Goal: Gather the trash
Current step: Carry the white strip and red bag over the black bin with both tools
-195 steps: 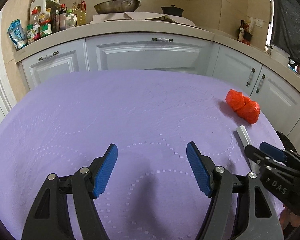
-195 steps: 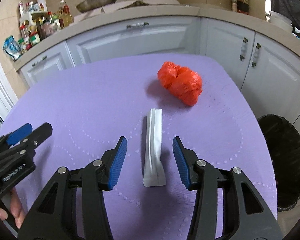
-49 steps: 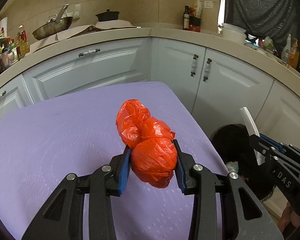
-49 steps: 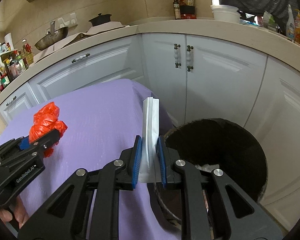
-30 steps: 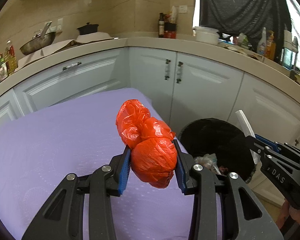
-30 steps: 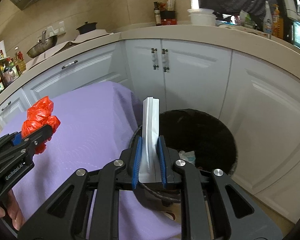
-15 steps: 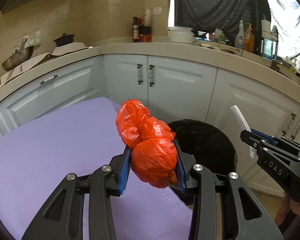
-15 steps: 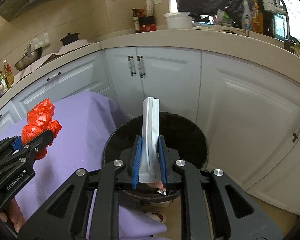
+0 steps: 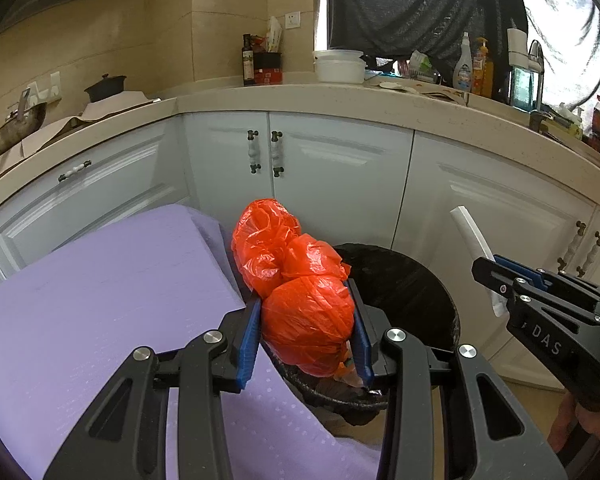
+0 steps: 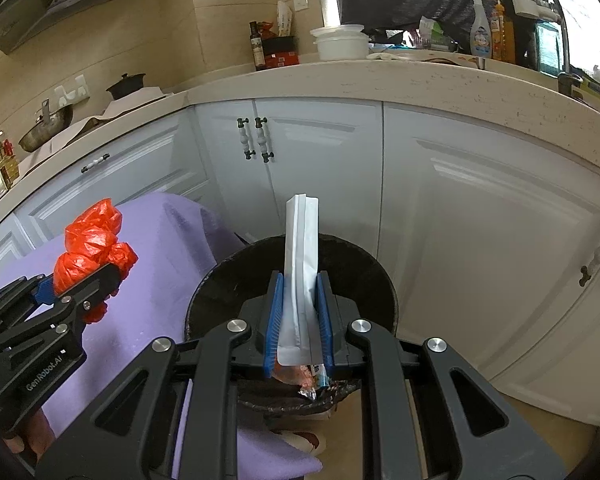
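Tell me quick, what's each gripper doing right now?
Left gripper: closed on the red plastic bag.
Right gripper: closed on the white pouch.

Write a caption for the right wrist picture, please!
Right claw clamps a white pouch above the black trash bin.

A purple cloth (image 9: pixel 100 312) covers the table, beside the black bin (image 10: pixel 364 276).

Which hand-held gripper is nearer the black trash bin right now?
Right. The right hand-held gripper holds the white pouch over the black trash bin; the left hand-held gripper, holding the red bag, is over its table-side rim.
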The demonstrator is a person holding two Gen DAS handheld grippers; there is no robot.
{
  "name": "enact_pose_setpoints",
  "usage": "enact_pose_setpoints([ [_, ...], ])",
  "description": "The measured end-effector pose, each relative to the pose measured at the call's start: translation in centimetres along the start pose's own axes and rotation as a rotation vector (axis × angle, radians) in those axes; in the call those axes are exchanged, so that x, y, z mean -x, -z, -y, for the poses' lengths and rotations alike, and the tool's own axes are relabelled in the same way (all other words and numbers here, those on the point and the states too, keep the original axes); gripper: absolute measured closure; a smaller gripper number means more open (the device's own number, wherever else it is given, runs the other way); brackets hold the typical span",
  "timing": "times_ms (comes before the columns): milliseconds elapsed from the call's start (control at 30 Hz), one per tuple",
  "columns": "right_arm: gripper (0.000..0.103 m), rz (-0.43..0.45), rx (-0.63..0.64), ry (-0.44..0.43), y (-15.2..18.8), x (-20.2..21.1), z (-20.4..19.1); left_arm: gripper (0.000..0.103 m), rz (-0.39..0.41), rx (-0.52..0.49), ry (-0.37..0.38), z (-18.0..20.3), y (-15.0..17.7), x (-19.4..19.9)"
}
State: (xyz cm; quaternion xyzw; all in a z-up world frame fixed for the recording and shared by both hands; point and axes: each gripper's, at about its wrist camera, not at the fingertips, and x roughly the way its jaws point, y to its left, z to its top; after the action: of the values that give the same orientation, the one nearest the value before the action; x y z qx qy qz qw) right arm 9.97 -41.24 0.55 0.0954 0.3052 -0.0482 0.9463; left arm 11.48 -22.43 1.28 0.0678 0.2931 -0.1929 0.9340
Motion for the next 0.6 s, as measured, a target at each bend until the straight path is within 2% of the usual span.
enact_pose_setpoints([
  [600, 0.086, 0.020, 0.003, 0.003, -0.9, -2.4, 0.5, 0.064, 0.005, -0.009, -0.035, 1.1, -0.6, -3.1],
])
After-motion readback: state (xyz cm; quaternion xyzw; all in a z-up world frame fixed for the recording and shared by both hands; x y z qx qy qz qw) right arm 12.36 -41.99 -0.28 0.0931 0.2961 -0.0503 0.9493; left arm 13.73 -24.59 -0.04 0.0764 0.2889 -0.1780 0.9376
